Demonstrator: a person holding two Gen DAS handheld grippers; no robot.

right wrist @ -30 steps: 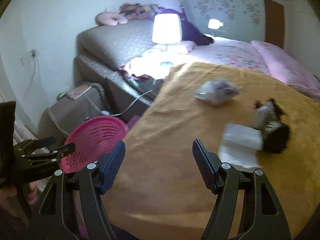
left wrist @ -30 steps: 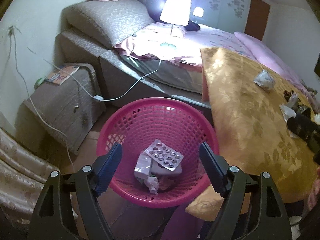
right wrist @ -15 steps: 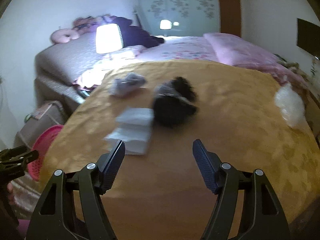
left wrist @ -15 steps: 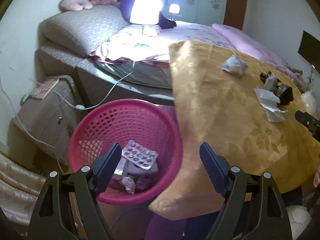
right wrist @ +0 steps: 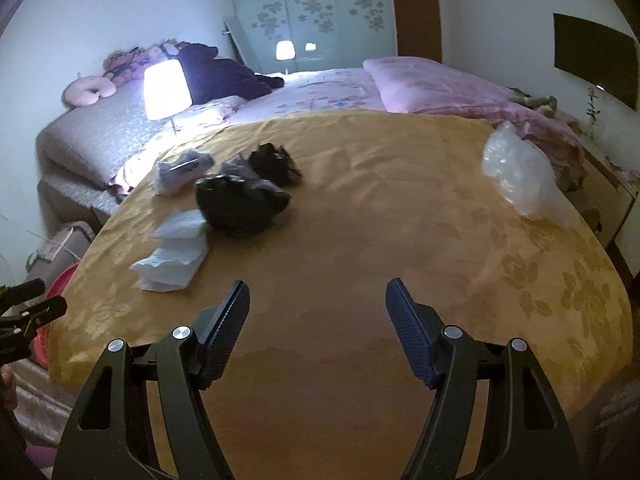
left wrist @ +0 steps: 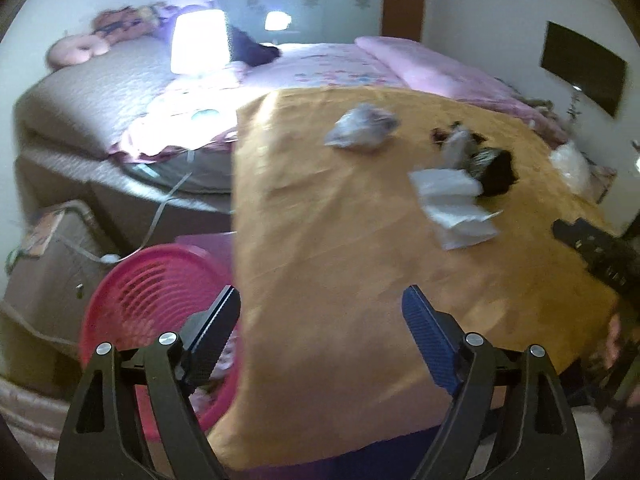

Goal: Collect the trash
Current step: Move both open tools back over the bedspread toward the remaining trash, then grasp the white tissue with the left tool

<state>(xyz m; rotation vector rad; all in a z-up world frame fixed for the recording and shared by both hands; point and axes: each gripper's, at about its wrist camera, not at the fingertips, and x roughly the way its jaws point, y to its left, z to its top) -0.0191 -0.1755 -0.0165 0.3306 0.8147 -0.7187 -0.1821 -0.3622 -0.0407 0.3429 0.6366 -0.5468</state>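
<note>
The right hand-held gripper [right wrist: 316, 320] hangs open and empty; ahead-left on the desk [right wrist: 400, 240] lies soft, light white tissue [right wrist: 176, 252], best pinched at its raised fold. The left hand-held gripper [left wrist: 322, 334], empty, is opening.

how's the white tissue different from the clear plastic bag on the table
The white tissue is opaque and lies flat in loose folds; the clear plastic bag is see-through and crumpled into a puffy heap. The tissue sits at the table's left, touching the black trash; the bag sits alone at the far right edge. Both rest on the yellow tablecloth, ungrasped.
</note>
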